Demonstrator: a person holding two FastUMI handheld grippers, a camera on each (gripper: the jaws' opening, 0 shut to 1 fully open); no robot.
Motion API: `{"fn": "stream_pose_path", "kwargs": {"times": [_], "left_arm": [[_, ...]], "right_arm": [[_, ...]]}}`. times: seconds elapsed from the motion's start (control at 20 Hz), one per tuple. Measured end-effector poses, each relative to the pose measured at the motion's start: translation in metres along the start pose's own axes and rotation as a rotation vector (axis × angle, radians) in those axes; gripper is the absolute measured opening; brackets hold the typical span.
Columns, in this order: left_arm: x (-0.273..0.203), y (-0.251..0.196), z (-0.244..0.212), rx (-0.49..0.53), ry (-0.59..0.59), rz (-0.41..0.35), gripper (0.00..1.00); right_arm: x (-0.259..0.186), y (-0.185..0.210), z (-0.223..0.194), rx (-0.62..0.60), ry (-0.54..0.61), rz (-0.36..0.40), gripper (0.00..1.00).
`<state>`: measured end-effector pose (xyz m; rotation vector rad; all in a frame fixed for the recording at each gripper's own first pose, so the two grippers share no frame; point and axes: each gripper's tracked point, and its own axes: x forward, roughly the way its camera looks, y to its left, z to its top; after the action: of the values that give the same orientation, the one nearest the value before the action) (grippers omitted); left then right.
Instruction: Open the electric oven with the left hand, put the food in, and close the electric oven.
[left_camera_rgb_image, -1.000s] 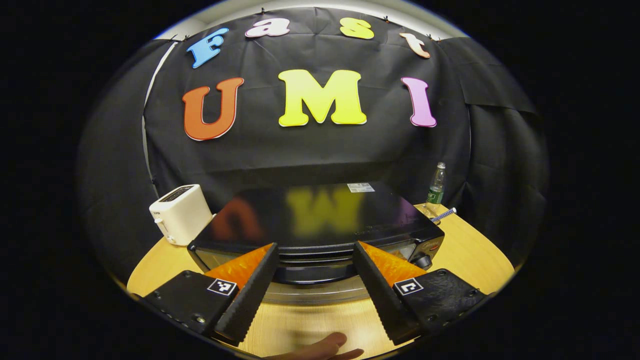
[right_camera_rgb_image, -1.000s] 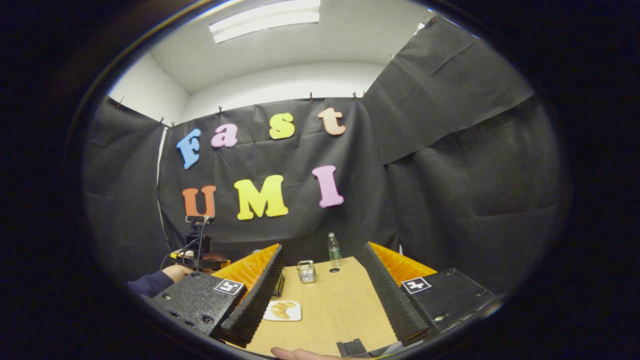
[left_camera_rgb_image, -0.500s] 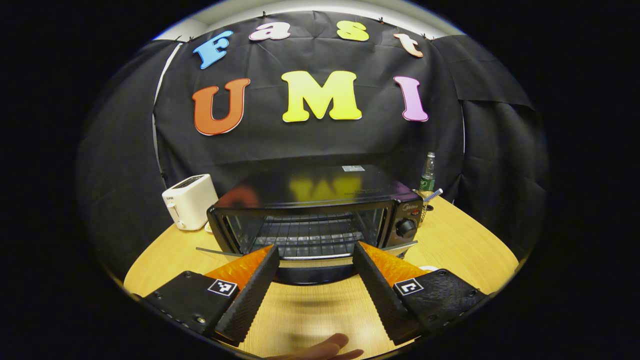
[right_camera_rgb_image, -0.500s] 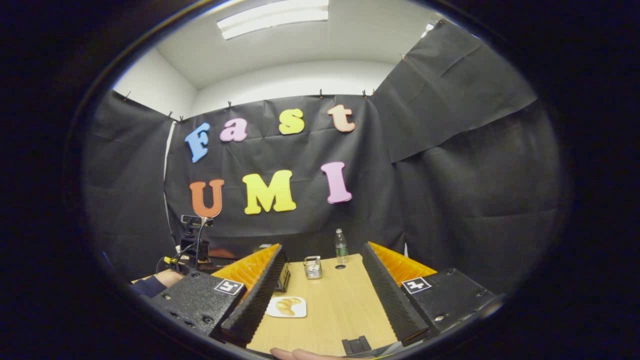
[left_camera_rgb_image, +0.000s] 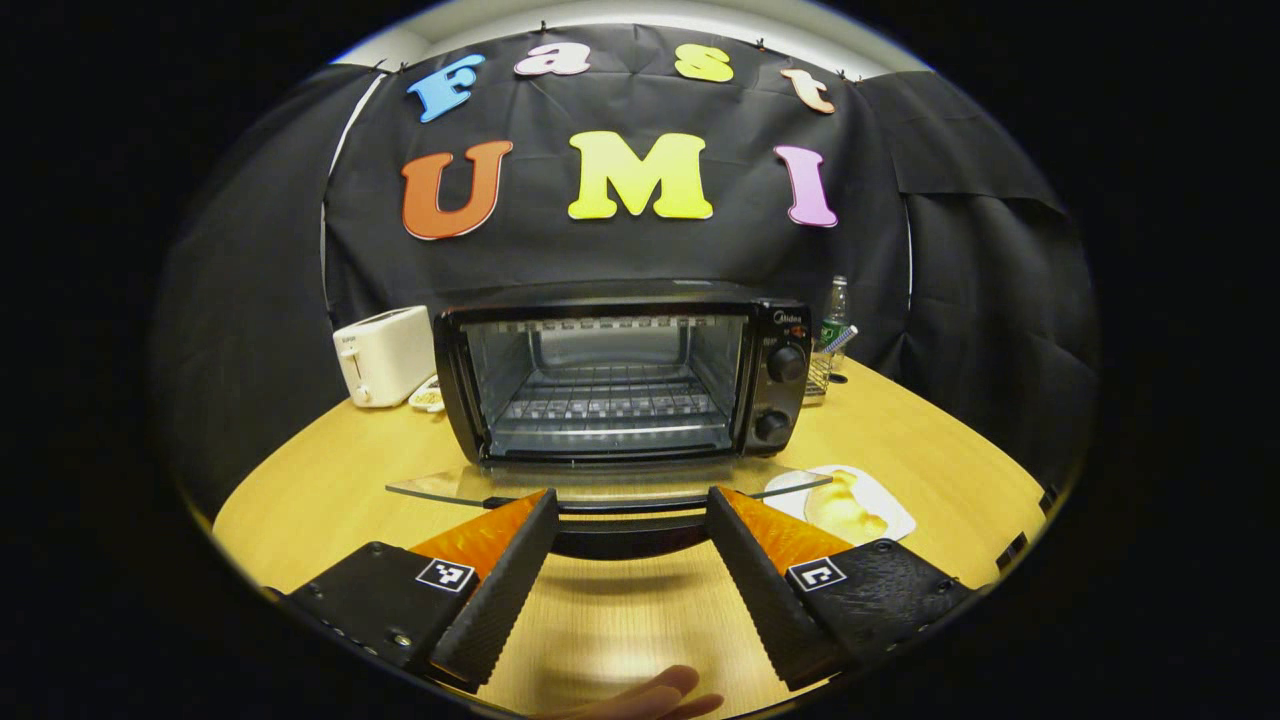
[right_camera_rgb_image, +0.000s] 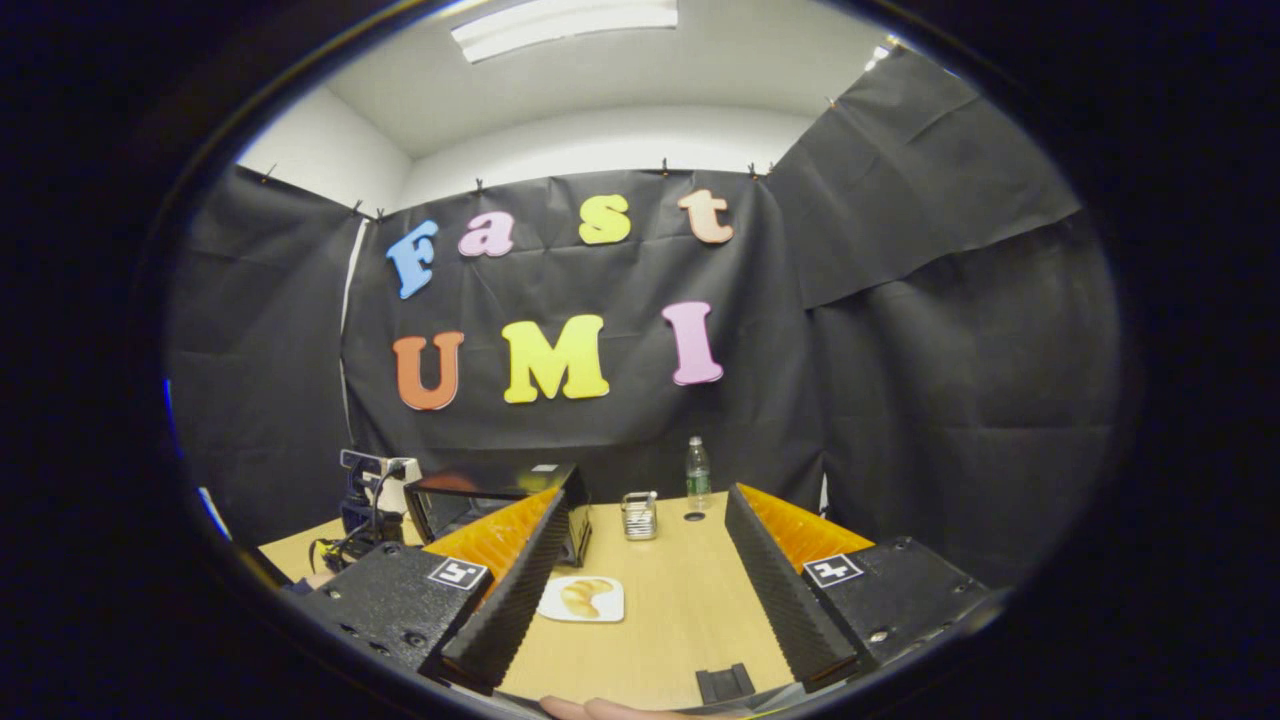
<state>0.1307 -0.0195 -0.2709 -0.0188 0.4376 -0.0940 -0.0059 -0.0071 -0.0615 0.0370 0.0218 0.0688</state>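
Note:
The black electric oven (left_camera_rgb_image: 620, 370) stands on the wooden table with its glass door (left_camera_rgb_image: 600, 485) folded down flat, so the wire rack inside is on show. My left gripper (left_camera_rgb_image: 630, 495) is open, and the door's dark handle (left_camera_rgb_image: 628, 538) lies between its fingers. The food, a croissant on a white plate (left_camera_rgb_image: 845, 505), sits right of the door. In the right gripper view the same croissant plate (right_camera_rgb_image: 583, 597) lies just ahead of my right gripper (right_camera_rgb_image: 647, 490), which hangs open and empty above the table. The oven (right_camera_rgb_image: 490, 495) is at the left there.
A white toaster (left_camera_rgb_image: 385, 352) and a small dish (left_camera_rgb_image: 428, 397) stand left of the oven. A bottle (left_camera_rgb_image: 832, 310) and a metal holder (right_camera_rgb_image: 638, 515) are behind its right side. Bare table (left_camera_rgb_image: 300, 480) surrounds the door.
The oven door has swung from nearly closed down to flat, with the left gripper lowering alongside its handle. The right gripper drifted slightly, and the croissant plate stayed put.

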Motion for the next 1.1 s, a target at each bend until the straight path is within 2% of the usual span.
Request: {"fn": "stream_pose_path", "kwargs": {"times": [0.25,0.3,0.35,0.4,0.45,0.55,0.75,0.8,0.85,1.0,1.1], "left_arm": [[0.0,-0.002,-0.044,-0.04,0.079,-0.013,0.98],[0.0,-0.003,-0.054,-0.043,0.109,-0.02,0.91],[-0.001,-0.003,-0.06,-0.042,0.125,-0.025,0.96],[-0.001,-0.002,-0.059,-0.049,0.111,-0.029,0.89],[-0.001,-0.003,-0.056,-0.052,0.102,-0.038,0.96],[-0.001,-0.002,-0.064,-0.052,0.131,-0.044,0.95],[-0.003,0.007,-0.054,-0.063,0.089,-0.015,0.94],[-0.008,0.013,-0.051,-0.074,0.087,0.006,0.94],[-0.015,0.018,-0.043,-0.085,0.072,0.017,0.94],[-0.042,0.021,-0.007,-0.114,-0.004,-0.003,0.94],[-0.069,0.029,0.015,-0.088,-0.046,0.021,0.94]], "right_arm": [[0.009,0.008,-0.01,-0.009,0.03,0.006,0.96],[0.01,0.008,-0.013,-0.007,0.034,0.01,0.96],[0.012,0.01,-0.016,-0.007,0.04,0.012,0.96],[0.015,0.01,-0.018,-0.006,0.049,0.01,0.96],[0.016,0.01,-0.021,-0.006,0.056,0.009,0.96],[0.022,0.012,-0.026,-0.006,0.068,0.008,0.96],[0.037,0.02,-0.045,0.027,0.106,0.025,0.96],[0.043,0.023,-0.05,0.041,0.114,0.041,1.0],[0.048,0.027,-0.056,0.047,0.129,0.055,0.96],[0.07,0.03,-0.077,0.035,0.175,0.067,0.96],[0.088,0.038,-0.097,0.029,0.21,0.072,0.96]]}}
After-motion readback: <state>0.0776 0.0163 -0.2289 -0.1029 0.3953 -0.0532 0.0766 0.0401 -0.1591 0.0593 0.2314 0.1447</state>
